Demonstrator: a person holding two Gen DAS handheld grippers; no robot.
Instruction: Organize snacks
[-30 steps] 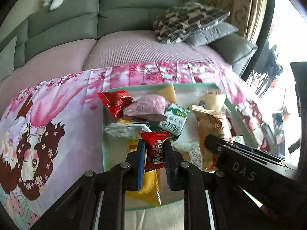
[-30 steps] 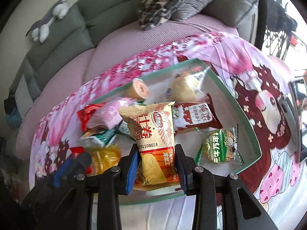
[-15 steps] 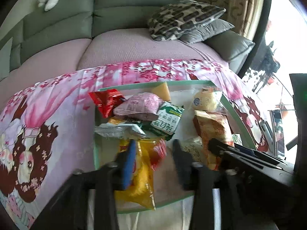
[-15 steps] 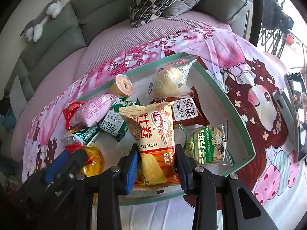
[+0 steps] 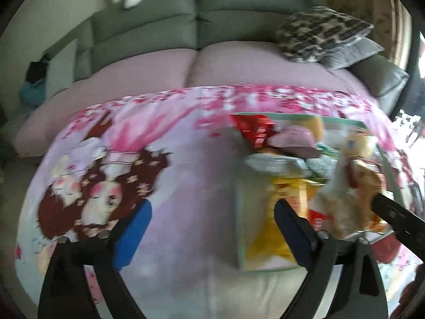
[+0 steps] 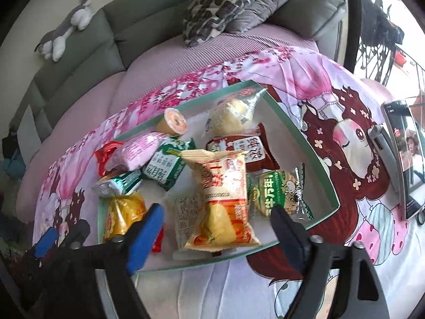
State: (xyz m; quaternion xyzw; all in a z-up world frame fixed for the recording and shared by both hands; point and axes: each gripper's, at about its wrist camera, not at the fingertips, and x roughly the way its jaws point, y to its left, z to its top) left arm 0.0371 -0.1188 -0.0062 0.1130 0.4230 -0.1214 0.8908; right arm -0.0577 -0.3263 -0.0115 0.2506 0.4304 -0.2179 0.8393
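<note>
Both grippers, left gripper (image 5: 212, 228) and right gripper (image 6: 217, 228), have just been opening and hold nothing; the chip bag (image 6: 220, 202) lies released in the tray (image 6: 329, 186), lower centre. Next: pick another snack.

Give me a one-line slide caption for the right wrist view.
Right gripper open over an orange chip bag lying in the green-rimmed tray of snacks.

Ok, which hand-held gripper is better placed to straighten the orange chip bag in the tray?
Probably the right hand-held gripper: its open jaws already straddle the orange chip bag. The left hand-held gripper points mostly at the tablecloth.
</note>
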